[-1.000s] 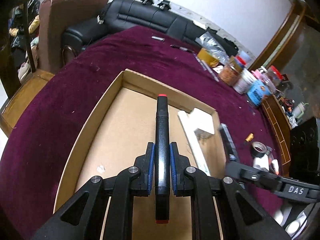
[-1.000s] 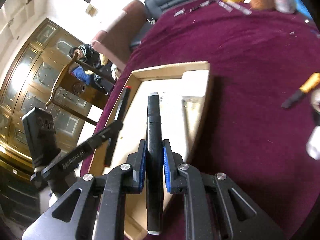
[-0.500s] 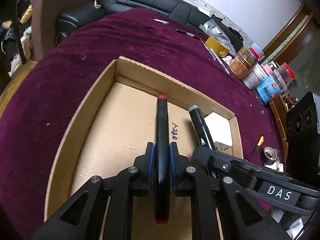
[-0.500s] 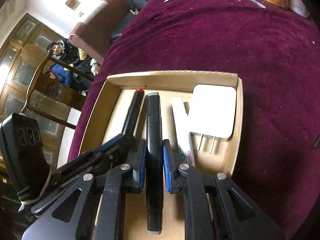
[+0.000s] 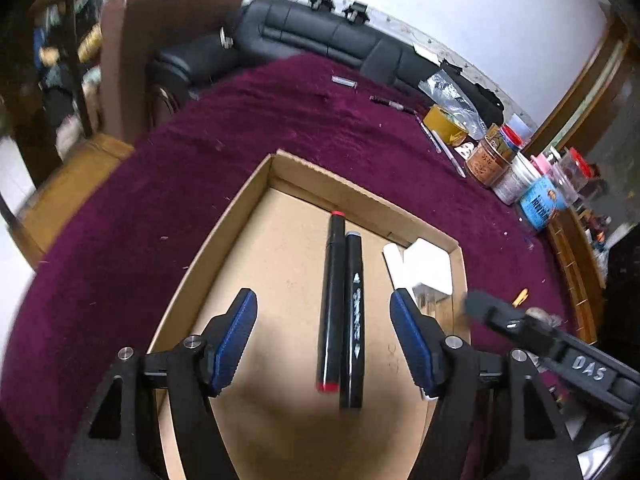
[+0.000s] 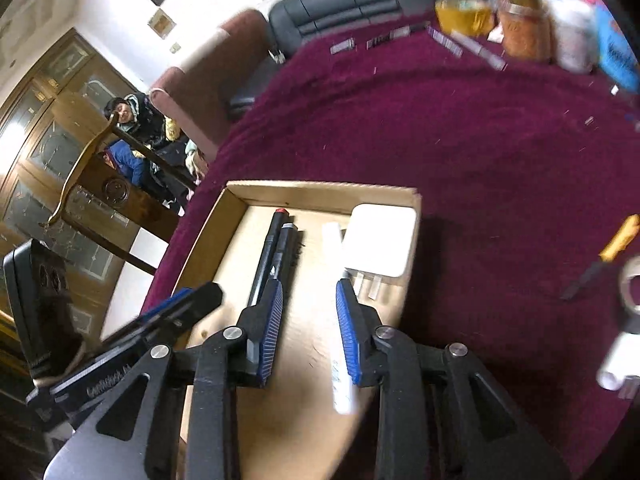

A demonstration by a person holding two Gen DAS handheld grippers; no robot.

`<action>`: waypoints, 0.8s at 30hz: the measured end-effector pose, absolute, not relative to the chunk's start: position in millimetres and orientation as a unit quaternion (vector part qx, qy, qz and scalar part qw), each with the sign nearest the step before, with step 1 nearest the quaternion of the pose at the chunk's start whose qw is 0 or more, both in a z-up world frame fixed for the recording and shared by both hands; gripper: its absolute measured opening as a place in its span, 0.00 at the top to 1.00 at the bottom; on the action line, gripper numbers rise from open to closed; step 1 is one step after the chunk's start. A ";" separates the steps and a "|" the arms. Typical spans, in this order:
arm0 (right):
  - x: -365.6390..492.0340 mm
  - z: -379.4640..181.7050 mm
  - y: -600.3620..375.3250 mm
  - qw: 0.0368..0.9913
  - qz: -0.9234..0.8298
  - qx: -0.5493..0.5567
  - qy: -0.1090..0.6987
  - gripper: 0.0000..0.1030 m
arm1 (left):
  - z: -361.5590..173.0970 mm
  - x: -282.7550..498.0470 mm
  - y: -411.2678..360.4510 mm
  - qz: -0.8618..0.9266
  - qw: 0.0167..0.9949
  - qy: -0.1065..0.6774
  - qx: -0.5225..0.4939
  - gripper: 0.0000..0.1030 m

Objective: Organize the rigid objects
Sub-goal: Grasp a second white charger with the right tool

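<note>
Two black markers lie side by side on the floor of the cardboard box (image 5: pixel 224 248): a red-capped marker (image 5: pixel 331 304) and a grey-capped marker (image 5: pixel 354 320). My left gripper (image 5: pixel 323 296) hovers above them, jaws opening wide, pads touching neither. My right gripper (image 6: pixel 309 286) is also opening, with nothing gripped; the red-capped marker (image 6: pixel 266 256) and grey-capped marker (image 6: pixel 286 252) lie just left of its left finger. A white stick (image 6: pixel 336 280) and a white plug adapter (image 6: pixel 380 244) rest in the right part of the box (image 6: pixel 320 190).
Jars (image 5: pixel 492 156), a yellow tape roll (image 5: pixel 444 124) and pens (image 5: pixel 390 102) line the far edge of the maroon tablecloth. An orange-handled knife (image 6: pixel 616 244) and a tape roll (image 6: pixel 632 288) lie right of the box. A person (image 6: pixel 124 112) sits far left.
Both grippers went from shut on a marker each to open. The two markers now lie together in the box, and both grippers have drawn back from them.
</note>
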State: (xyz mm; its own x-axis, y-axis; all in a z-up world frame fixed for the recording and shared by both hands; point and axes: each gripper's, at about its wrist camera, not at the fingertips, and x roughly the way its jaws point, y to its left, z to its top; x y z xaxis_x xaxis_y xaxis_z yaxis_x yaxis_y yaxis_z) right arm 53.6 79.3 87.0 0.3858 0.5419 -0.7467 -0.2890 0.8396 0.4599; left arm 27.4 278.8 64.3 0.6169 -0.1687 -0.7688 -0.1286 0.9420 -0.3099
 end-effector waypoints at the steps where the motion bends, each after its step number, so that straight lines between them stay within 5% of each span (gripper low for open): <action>1: 45.5 92.3 72.9 0.832 0.250 0.120 0.481 0.75 | 69.1 19.8 272.3 -0.007 0.890 0.429 -0.156 0.39; 3: 27.1 102.8 57.8 0.853 0.239 0.104 0.452 0.72 | 79.1 1.4 256.2 -0.004 0.903 0.410 -0.131 0.39; 5: 9.8 109.5 38.1 0.871 0.226 0.097 0.426 0.50 | 88.9 -18.6 236.9 -0.016 0.912 0.392 -0.118 0.39; 7: -3.1 113.8 15.8 0.888 0.200 0.096 0.403 0.45 | 96.7 -33.7 219.2 -0.032 0.918 0.378 -0.112 0.36; 24: -19.9 96.1 -197.1 0.899 0.050 0.201 0.387 0.45 | 96.1 -91.1 123.0 -0.118 0.904 0.398 -0.100 0.33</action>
State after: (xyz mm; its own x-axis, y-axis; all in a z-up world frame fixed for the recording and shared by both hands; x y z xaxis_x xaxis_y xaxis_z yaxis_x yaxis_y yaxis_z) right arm -19.9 -197.1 96.1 0.6961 0.2449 -0.6749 0.0654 0.9145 0.3993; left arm -91.1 123.0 96.1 0.6554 -0.2920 -0.6965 0.1331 0.9524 -0.2741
